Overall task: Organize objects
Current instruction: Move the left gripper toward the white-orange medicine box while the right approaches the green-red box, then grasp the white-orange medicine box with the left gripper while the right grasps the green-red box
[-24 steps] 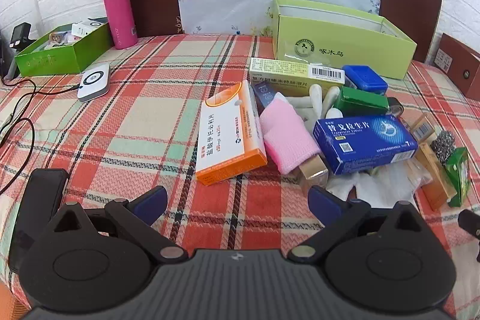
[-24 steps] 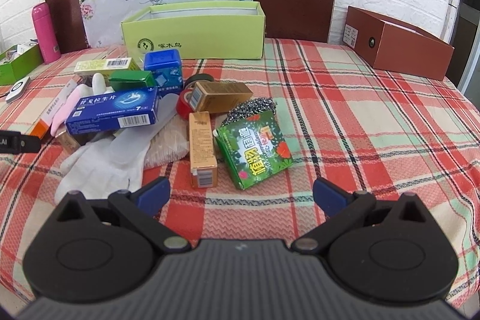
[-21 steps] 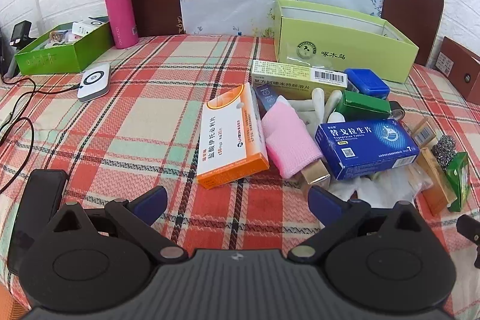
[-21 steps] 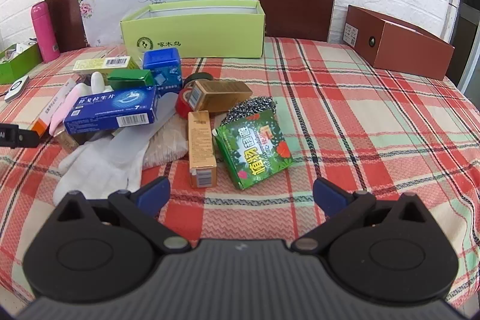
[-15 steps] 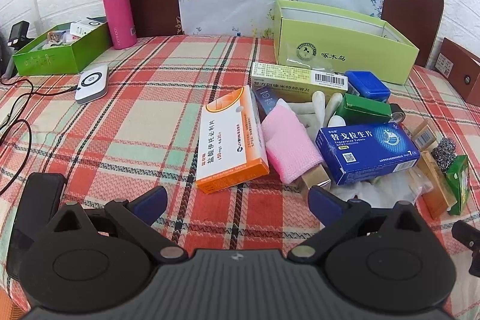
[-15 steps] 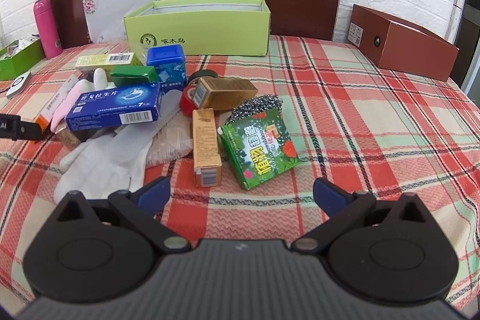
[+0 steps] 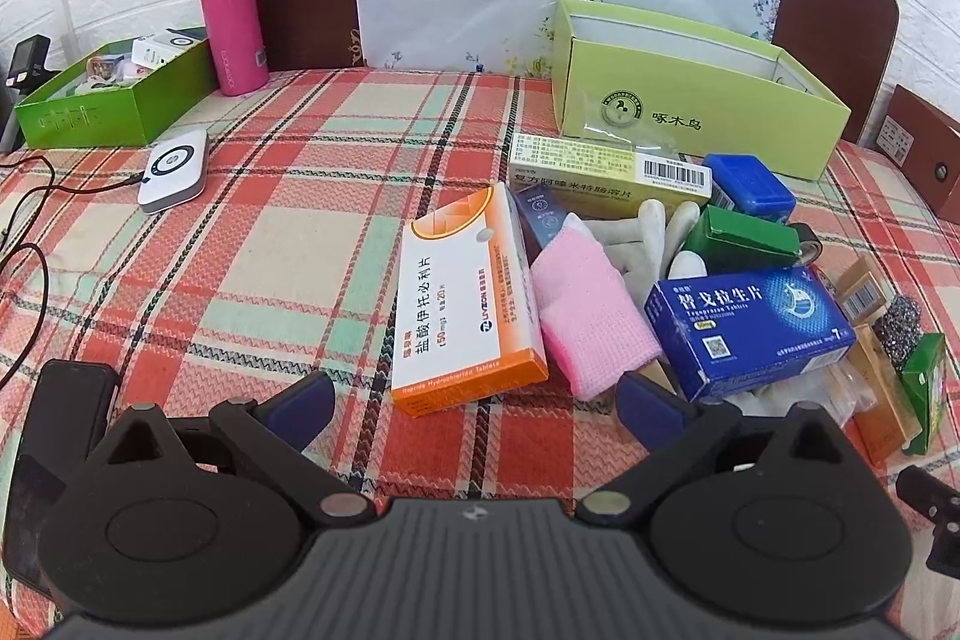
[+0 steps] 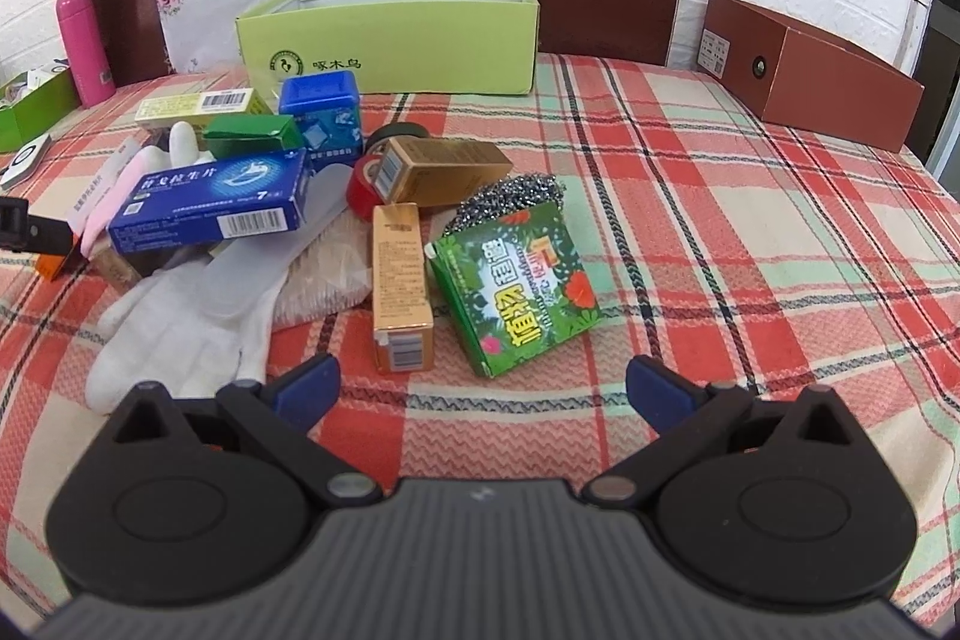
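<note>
Hovering over the plaid woven tablecloth point(image 8: 690, 232), both grippers are sitting with jaws spread wide, nothing between the blue pads: left gripper point(image 7: 474, 403) near the flat orange-and-white carton point(image 7: 465, 304), right gripper point(image 8: 480, 388) near the glossy green leaf-print box point(image 8: 519, 283). Clutter is lying mid-table: soft pink knit cloth point(image 7: 585, 310), blue rectangular carton point(image 7: 750, 328) resting on limp white gloves point(image 8: 186, 322), slim gold box point(image 8: 399, 280), coarse steel-wool scrubber point(image 8: 516, 196), red tape roll point(image 8: 363, 187). Open lime cardboard box point(image 8: 390, 40) is standing at the far edge; brown box point(image 8: 810, 70) far right; smooth pink cylindrical flask point(image 7: 231, 13) far left.
</note>
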`<state>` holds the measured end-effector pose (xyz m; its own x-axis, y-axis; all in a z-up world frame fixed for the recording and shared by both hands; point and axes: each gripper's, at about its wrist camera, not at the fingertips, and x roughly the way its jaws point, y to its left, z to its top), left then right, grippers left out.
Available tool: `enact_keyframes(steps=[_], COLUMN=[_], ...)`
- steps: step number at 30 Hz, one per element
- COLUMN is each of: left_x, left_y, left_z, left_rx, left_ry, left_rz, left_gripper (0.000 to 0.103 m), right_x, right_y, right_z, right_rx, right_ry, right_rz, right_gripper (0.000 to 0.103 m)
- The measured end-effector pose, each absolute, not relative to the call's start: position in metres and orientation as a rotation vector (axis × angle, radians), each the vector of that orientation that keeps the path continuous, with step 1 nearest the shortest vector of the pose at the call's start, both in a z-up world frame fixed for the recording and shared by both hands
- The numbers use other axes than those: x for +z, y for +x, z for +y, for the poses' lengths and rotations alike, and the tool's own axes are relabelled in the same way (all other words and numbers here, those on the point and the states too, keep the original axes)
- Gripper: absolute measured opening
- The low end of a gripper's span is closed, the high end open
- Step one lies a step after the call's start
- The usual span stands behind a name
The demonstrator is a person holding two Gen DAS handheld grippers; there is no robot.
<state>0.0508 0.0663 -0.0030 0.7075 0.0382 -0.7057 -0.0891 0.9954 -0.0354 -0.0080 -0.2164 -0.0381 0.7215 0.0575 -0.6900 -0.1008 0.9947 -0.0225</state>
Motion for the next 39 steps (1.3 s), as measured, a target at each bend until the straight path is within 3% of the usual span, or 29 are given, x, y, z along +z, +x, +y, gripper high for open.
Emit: enact_keyframes(steps=[16, 23, 25, 29, 31, 33, 39], left_x=[-0.005, -0.046, -0.054, -0.052, -0.051, -0.046, -0.041], left_y=[0.081, 0.121, 0.118, 0.115, 0.111, 0.101, 0.055], left_z=[0.092, 0.105, 0.1, 0.104, 0.101, 0.097, 0.077], left_rx=[0.09, 0.088, 0.095, 0.079, 0.053, 0.01, -0.118], left_ry=[-0.149, -0.125, -0.052, -0.054, -0.014, -0.005, -0.022], left_rz=[0.753, 0.803, 0.719, 0.721, 0.723, 0.717, 0.758], left_gripper=[0.103, 0.103, 0.103, 0.103, 0.096, 0.069, 0.069], right_x=[-0.045, -0.048, -0.048, -0.048, -0.05, -0.051, -0.053], right_y=[-0.001, 0.0, -0.001, 0.003, 0.008, 0.016, 0.032], right_z=[-0.216, -0.219, -0.22, -0.227, -0.232, -0.235, -0.243], right_rx=[0.108, 0.102, 0.102, 0.1, 0.104, 0.104, 0.216], right_ry=[-0.069, -0.063, -0.065, -0.054, -0.062, -0.068, -0.053], right_rz=[0.767, 0.776, 0.768, 0.757, 0.737, 0.737, 0.674], right_gripper=[0.103, 0.103, 0.103, 0.103, 0.103, 0.103, 0.103])
